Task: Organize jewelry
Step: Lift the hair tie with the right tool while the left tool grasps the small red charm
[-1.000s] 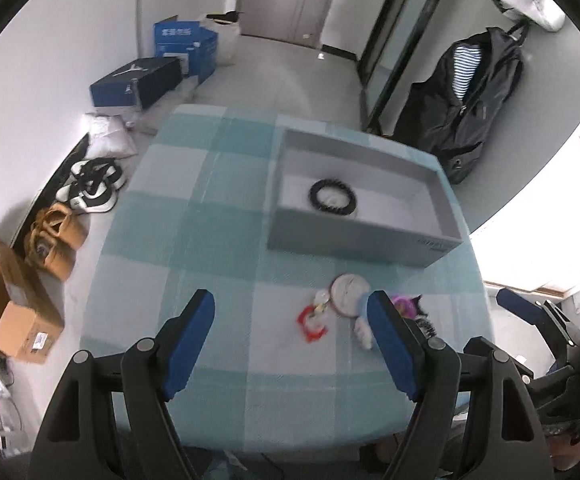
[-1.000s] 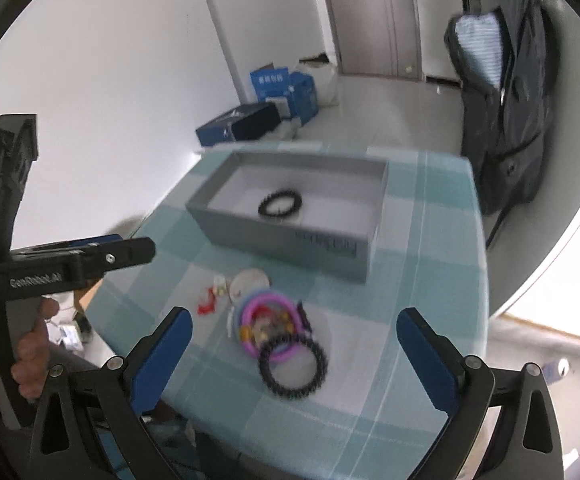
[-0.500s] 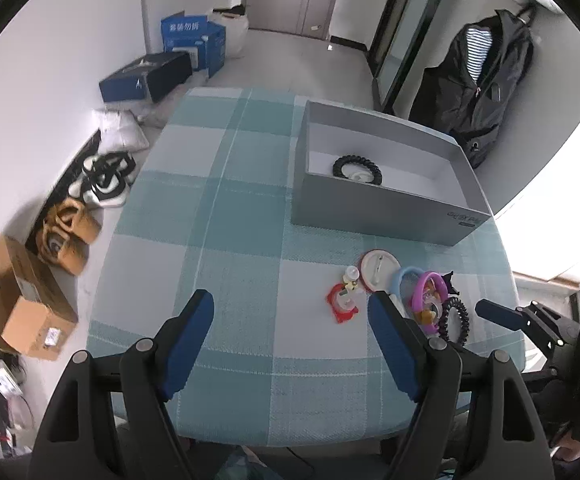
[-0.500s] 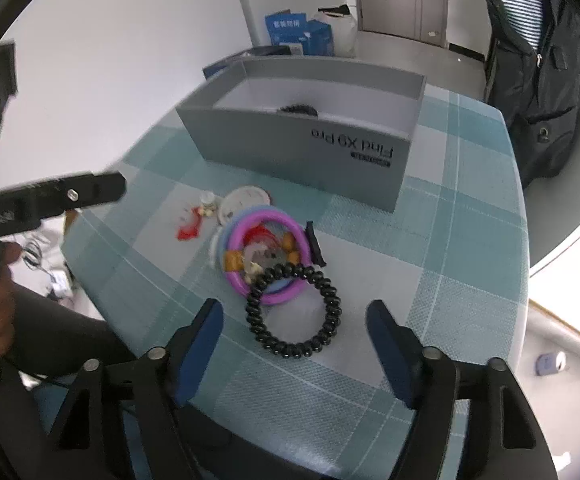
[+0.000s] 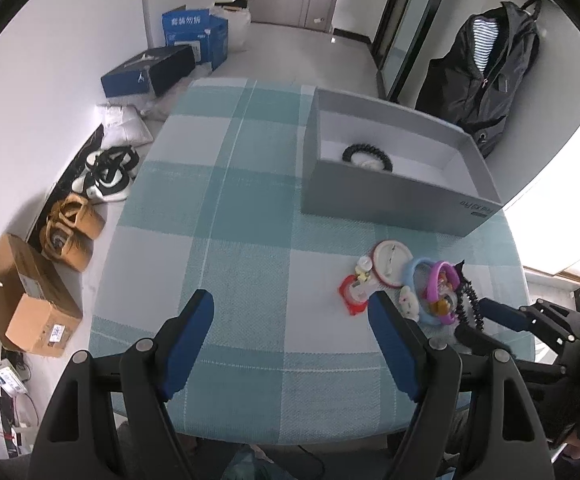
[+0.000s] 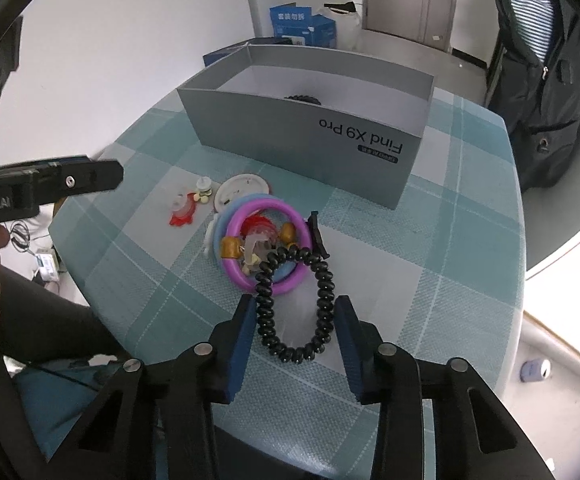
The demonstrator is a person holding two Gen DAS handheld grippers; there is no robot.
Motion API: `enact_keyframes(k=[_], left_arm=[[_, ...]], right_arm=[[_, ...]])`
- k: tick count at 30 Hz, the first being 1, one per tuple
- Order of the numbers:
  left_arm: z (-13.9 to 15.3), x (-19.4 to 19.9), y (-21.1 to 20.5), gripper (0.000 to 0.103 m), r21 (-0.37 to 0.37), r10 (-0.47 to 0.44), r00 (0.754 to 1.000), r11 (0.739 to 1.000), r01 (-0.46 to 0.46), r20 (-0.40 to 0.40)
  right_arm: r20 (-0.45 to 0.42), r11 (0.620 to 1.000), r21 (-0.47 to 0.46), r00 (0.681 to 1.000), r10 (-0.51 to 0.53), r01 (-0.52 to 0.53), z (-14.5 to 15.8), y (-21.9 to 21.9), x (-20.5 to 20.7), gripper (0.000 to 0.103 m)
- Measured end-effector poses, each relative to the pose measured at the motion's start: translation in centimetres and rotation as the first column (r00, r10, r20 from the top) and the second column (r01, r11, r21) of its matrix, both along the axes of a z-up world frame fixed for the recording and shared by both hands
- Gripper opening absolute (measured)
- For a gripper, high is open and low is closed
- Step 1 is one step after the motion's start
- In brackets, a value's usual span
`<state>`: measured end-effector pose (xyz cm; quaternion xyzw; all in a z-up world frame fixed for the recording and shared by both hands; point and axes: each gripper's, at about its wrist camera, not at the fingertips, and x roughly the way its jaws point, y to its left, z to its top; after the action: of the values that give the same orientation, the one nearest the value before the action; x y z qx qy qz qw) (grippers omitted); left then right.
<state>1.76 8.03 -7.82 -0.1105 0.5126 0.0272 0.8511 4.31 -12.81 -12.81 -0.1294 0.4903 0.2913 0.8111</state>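
Now, R tool (image 6: 294,330) sits low over the checked surface (image 6: 442,320), fingers (image 6: 241,340) part-open and straddling the near end of the black bead bracelet (image 6: 322,280); no squeeze yet as far as I can see, pads beside the beads w/ small gaps. L tool (image 5: 290,344) hovers wide, empty, well left of the pile.

Bracelet lies flat, stretched to an oval. Long axis runs away from R tool toward the grey box (image 6: 310,136); far end overlaps the purple ring (image 6: 267,246) and blue ring (image 6: 225,220).

Judgement on the step: close on one strand or the near loop, not both sides squashed hard; beads prob. roll, so pinch slow and square. Lift straight up first so the far end slides off the rings w/o dragging them or the charms. Then carry to the box, where another black bracelet (image 5: 366,155) already lies.

Red trinket (image 6: 181,210) and white disc (image 6: 241,192) sit just beyond, untouched.
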Motion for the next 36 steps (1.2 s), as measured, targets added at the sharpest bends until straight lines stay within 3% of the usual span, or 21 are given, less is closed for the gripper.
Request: enact_keyframes(k=[7,18,26,32,36], left_arm=[[-1.1,0.3,-0.1,0.076,-0.044,-0.013,0.999,0.999,0.011,-0.044],[-2.1,1.3,-1.6,0.076,-0.077,-0.081,0.995,0.994,0.077,-0.051],[-2.8,2.6,-3.4,0.074,0.01,-0.108,0.991,0.994,0.109,-0.079],[-2.6,2.5,-3.5,0.048,0.048,-0.11,0.991,0.992,0.114,-0.076],[-2.4,2.5,-3.4,0.021,0.002,-0.131,0.989,0.991,0.132,-0.073]], right_arm=[[0.002,0.999,0.041,1.0,-0.016,0.016,1.0,-0.3,0.2,0.037],[-0.005,0.993,0.103,0.998,-0.062,0.062,2.5,-1.8,0.6,0.036],[-0.008,0.985,0.125,0.993,-0.116,0.116,3.6,-2.5,1.3,0.036],[-0.012,0.982,0.128,0.99,-0.14,0.141,4.0,-2.7,1.6,0.036],[-0.01,0.981,0.135,0.991,-0.137,0.137,4.4,-2.7,1.5,0.036]])
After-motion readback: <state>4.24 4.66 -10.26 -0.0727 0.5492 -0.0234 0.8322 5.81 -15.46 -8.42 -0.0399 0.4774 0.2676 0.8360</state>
